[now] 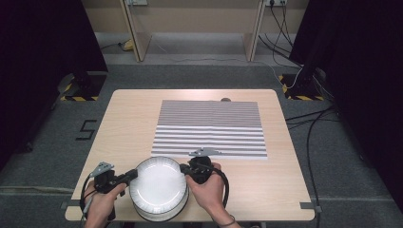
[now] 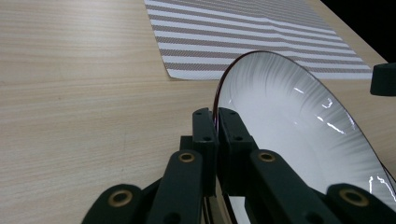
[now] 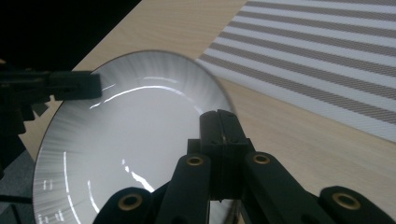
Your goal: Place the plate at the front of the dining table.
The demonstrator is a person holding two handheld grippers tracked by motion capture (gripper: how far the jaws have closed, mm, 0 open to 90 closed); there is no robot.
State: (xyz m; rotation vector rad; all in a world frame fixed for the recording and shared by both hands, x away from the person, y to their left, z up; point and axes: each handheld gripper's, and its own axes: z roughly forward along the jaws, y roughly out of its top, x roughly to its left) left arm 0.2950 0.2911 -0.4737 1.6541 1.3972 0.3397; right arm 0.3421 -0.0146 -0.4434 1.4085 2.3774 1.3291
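White plate (image 1: 158, 184) is pinched at opposite rims by left gripper (image 1: 132, 175) and right gripper (image 1: 186, 168); we judge transfer onto the striped mat (image 1: 210, 128) follows, level.

The plate (image 1: 158, 186) looks like glazed ceramic, white and glossy with sharp light streaks across it, fine ribbing round its border and a thin dark edge line. The table (image 1: 128, 123) is pale wood-grain board, smooth and matt, and the striped mat (image 1: 210, 128) on it has a fine woven texture in grey-brown and white bands, matt as well. The left gripper (image 2: 216, 125) and right gripper (image 3: 222, 127) are of matt black plastic with brass-coloured metal rings at their pivots, each pair of jaws pressed onto the plate's rim.
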